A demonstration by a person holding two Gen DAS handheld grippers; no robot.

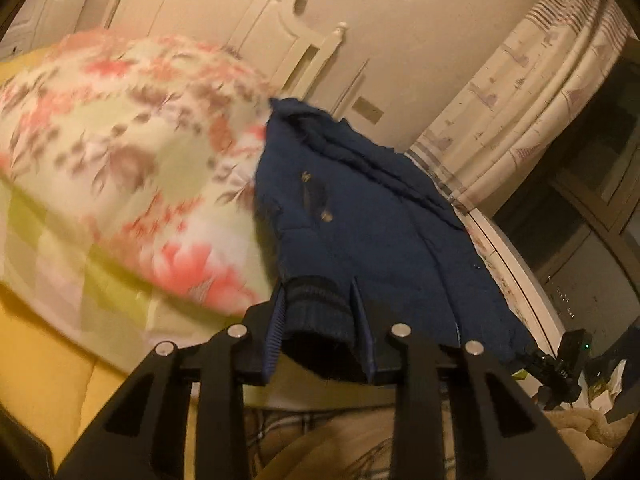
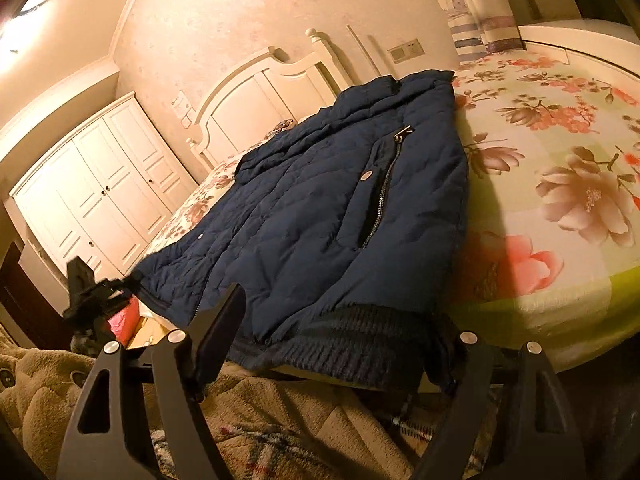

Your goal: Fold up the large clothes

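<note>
I see one quilted navy-blue padded jacket [image 2: 320,200] on one floral bedsheet [image 2: 560,160]. Left gripper [image 1: 320,320] pinches its ribbed cuff [image 1: 320,312]. Right gripper [image 2: 340,340] is wide around the ribbed hem [image 2: 352,348]; grip unclear.

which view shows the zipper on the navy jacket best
The right wrist view: the silver-toothed zipper on the navy quilted jacket runs sharp and unobstructed across its lit front. The left wrist view shows only a small, blurred, dim stretch of zipper on the jacket's side.

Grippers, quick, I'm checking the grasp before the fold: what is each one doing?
Left tool: shut on the jacket's ribbed hem.
Right tool: jaws wide, the ribbed hem lies between them; whether they press it cannot be told.
</note>
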